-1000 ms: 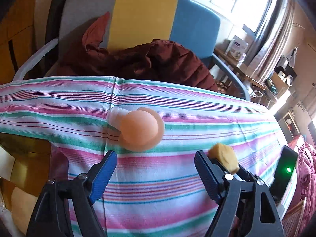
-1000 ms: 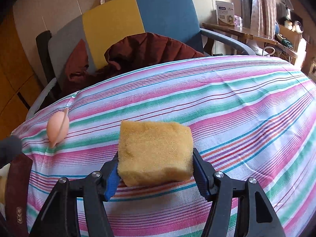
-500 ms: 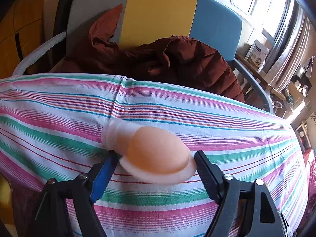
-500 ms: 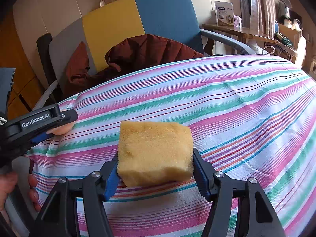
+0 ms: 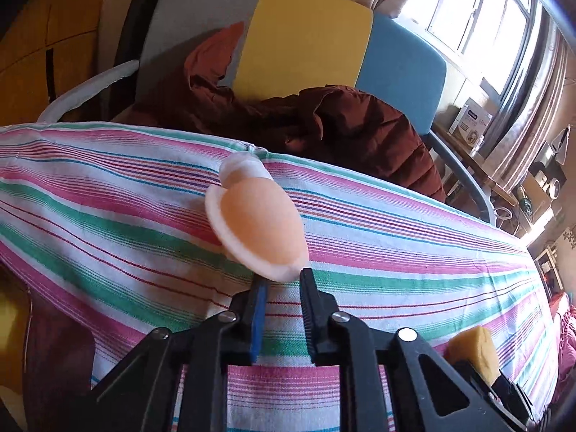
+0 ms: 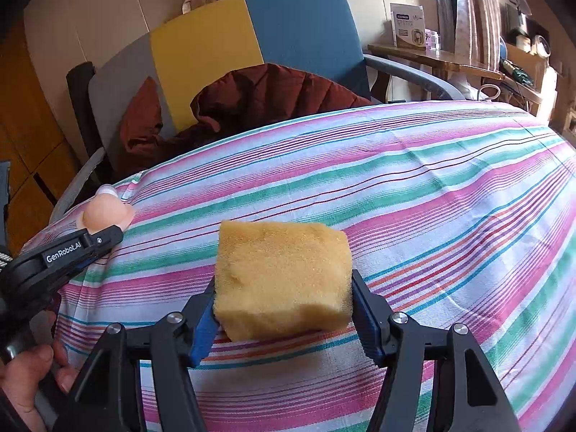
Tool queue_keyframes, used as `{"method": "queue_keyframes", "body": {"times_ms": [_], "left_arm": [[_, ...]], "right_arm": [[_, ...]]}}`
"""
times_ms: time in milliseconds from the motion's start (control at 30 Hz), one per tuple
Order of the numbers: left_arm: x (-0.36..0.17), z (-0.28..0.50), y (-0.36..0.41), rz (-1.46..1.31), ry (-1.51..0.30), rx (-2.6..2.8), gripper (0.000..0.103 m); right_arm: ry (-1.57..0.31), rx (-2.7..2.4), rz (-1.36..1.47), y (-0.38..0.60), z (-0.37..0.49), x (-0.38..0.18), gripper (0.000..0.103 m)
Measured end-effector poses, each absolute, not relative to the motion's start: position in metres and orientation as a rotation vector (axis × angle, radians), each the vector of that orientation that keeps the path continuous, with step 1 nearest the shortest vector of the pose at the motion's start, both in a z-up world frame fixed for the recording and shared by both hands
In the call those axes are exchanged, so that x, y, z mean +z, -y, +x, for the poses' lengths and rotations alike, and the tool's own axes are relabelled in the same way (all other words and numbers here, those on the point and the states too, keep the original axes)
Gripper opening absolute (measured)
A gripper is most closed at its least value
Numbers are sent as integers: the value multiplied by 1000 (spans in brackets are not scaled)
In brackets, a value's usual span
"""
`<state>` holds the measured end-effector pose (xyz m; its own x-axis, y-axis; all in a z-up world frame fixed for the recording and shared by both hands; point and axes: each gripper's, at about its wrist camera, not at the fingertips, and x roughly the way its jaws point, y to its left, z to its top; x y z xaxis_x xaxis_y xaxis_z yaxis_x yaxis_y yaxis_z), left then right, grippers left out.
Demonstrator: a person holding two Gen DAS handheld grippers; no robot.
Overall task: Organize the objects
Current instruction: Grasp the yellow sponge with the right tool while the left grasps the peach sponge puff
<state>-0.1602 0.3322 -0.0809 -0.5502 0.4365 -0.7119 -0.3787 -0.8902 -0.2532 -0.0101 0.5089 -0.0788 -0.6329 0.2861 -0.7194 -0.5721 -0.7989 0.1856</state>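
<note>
Now pinching: left gripper snapped from spread onto peach suction cup's rim, frame centre | right gripper clamping yellow sponge | lift feasible.

Two fisheye cameras, one riding each set of tongs, look steeply down and forward over a striped counter at close range. The left view faces the multicoloured chair at 12 o'clock; the right view sees it at 11 o'clock. Both share the counter, chair and brown jacket.
</note>
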Motion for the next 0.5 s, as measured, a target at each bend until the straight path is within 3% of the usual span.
{"method": "queue_keyframes", "body": {"times_ms": [133,200,267,300,367,500], "left_arm": [[-78,-151,-333,-1135,47,2395,12],[-75,-155,-331,-1150,76,2417,19],[-71,-163,-325,-1163,162,2431,48],[-69,-168,-324,-1170,178,2445,54],[-64,-175,-328,-1161,160,2480,87],[-58,-192,-342,-1160,10,2553,89]], "right_arm": [[-554,2403,-961,-510,-10,-78,65],[-561,2405,-958,-511,-9,-78,65],[-568,2406,-953,-511,-8,-78,65],[-572,2407,-952,-512,-8,-78,65],[-575,2409,-950,-512,-8,-78,65],[-589,2414,-943,-514,-7,-79,65]]}}
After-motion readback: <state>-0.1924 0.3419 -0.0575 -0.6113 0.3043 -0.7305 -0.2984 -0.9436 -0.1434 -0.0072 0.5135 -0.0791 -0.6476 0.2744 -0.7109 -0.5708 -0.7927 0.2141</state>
